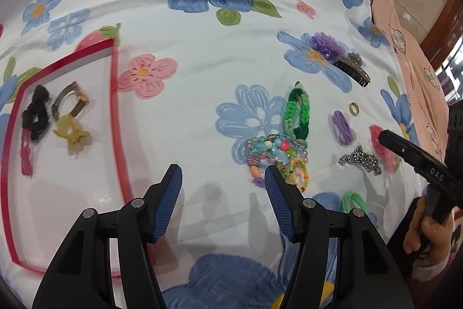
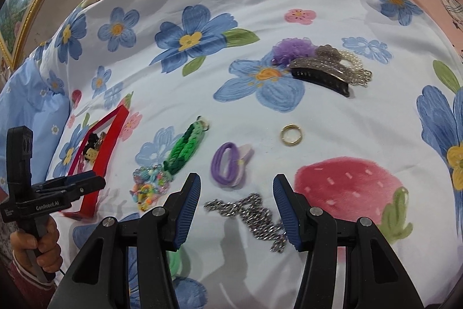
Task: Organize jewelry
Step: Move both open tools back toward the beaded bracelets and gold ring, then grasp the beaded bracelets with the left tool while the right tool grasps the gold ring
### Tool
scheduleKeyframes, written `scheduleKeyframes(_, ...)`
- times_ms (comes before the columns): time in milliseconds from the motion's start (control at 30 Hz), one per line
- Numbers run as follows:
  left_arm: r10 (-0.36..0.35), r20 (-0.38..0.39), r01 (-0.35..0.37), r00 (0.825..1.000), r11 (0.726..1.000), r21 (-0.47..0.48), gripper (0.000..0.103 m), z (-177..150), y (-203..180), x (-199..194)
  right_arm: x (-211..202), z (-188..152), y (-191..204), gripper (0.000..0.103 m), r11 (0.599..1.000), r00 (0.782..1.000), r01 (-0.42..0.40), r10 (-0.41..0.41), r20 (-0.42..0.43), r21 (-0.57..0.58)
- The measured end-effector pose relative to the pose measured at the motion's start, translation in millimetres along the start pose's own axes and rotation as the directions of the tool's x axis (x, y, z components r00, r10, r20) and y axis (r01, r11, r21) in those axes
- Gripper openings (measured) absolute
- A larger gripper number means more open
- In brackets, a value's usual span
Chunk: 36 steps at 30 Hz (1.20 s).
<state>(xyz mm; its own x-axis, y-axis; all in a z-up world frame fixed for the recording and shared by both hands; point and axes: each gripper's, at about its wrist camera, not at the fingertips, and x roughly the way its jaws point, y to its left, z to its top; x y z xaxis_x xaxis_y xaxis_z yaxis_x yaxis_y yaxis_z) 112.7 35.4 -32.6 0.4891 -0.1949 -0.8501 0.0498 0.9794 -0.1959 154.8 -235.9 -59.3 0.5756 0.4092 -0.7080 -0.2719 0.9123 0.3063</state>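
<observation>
Both grippers hang with jaws apart, grasping nothing; the left gripper (image 1: 222,178) sits beside the bead bracelets (image 1: 276,154), the right gripper (image 2: 235,187) over the silver chain (image 2: 251,215). The red tray (image 1: 114,106) holds a few hair ties and clips; the gold ring (image 2: 290,134) lies loose on the flowered sheet (image 2: 332,118).

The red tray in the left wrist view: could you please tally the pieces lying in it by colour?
Inside the red tray:
Black: 1, the scrunchie
Gold and grey: 1, the bangle
Yellow: 1, the claw clip
Pink: 1, the long piece
Total: 4
</observation>
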Motion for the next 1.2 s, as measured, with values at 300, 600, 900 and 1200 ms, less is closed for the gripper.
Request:
scheduleKeyframes(300,-0.048,-0.042,0.05,0.998,0.998,0.039,0.059,10.8,-19.3,23.7,14.4,16.5,-15.5,0.053,0.998,0.999,0.054,-0.054,-0.007,0.017)
scheduleKeyframes(600,-0.085,-0.101,0.09,0.991,0.995,0.047,0.033,15.1,-24.5,52.1,48.4,34.3,-32.9,0.042,0.988,0.988,0.149,-0.147,-0.049,0.041)
scheduleKeyframes(900,-0.108,-0.071,0.113,0.992,0.991,0.074,0.011,13.5,-24.4,49.6,60.9,35.0,-36.9,0.022,0.983,0.983,0.18,-0.178,-0.047,0.029)
scheduleKeyframes(1200,-0.127,-0.02,0.128,0.992,0.989,0.078,0.011,13.6,-16.6,24.1,43.4,37.4,-15.0,0.022,0.992,0.992,0.127,-0.127,-0.006,-0.008)
